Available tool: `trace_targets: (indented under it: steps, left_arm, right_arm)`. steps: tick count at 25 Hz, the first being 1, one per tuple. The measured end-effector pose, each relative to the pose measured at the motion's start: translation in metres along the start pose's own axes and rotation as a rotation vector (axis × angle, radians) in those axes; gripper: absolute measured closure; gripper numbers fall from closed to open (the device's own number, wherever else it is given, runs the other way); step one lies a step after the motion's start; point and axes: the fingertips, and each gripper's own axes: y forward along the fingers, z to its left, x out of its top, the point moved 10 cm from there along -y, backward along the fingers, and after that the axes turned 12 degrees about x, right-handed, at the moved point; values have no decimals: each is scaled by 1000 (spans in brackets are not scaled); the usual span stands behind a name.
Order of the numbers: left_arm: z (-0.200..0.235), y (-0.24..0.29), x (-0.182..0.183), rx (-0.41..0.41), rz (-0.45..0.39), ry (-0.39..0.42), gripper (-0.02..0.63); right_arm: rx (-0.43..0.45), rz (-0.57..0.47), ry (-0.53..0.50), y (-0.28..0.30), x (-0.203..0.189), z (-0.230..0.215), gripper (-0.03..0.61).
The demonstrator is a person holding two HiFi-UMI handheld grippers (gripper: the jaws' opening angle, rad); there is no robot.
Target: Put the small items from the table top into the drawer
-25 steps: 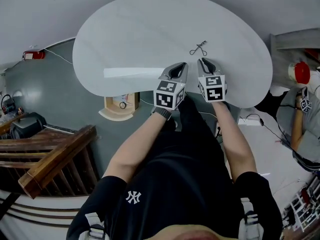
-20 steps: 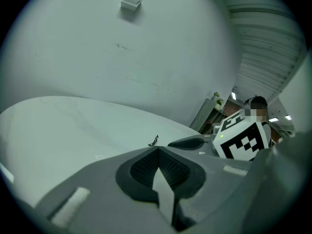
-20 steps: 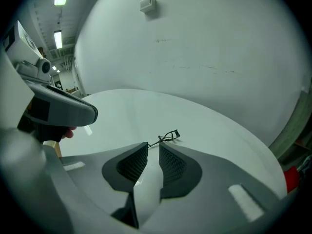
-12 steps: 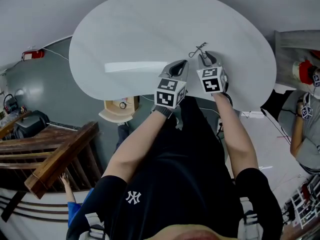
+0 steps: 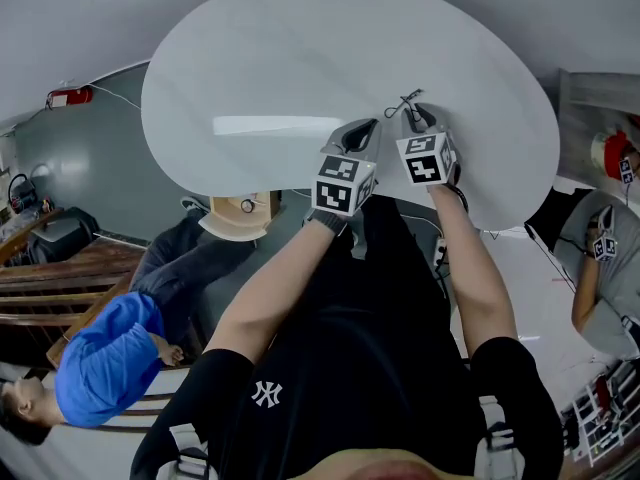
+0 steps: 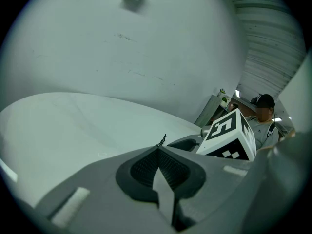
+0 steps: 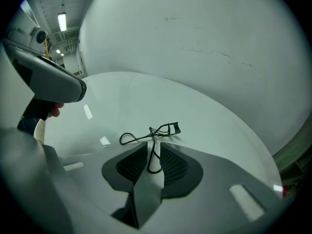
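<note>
A black eyelash curler [image 5: 403, 98] lies on the white oval table [image 5: 300, 58], near its right front edge. My right gripper [image 5: 413, 114] points down at it. In the right gripper view the curler [image 7: 151, 133] has one handle loop between the jaws of the right gripper [image 7: 153, 148]; the jaws have just been closing, and a gap still shows beside the loop. My left gripper [image 5: 365, 129] hovers just to the left, its pads [image 6: 146, 167] meeting with nothing between them. The curler's tip [image 6: 161, 140] peeks over it.
A pale wooden drawer-like box [image 5: 240, 213] shows below the table's near edge. Lower left, a person in a blue top [image 5: 100, 358] stands by a wooden stair rail [image 5: 60, 278]. Another person [image 5: 600, 258] is at the far right.
My right gripper has moved forward and down onto the curler, so a handle loop now lies between its jaws. The person in blue has come into view at lower left.
</note>
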Motion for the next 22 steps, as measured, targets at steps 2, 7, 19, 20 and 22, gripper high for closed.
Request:
trace_targets:
  steps: [2,7,19,20,22]
  left_arm:
    - [0,0,-1,2,3,-2,614]
    - [2,-4,-5,24,1,-9,614]
    - [21,-43,-19,54,-52,-39,614]
    - [23,-48,-23,55,-55,-40,614]
    - [27,-59,-29,57,-62,-46,614]
  right_arm:
    - [5,1,-2,0,0,1,495]
    - [18,-21,27,0,-1,-1,508]
    - [5,-149,64,-26,17,30,545]
    - [3,-154,66,-28,17,35,545]
    - [-5,-165,62,-33,16,47,545]
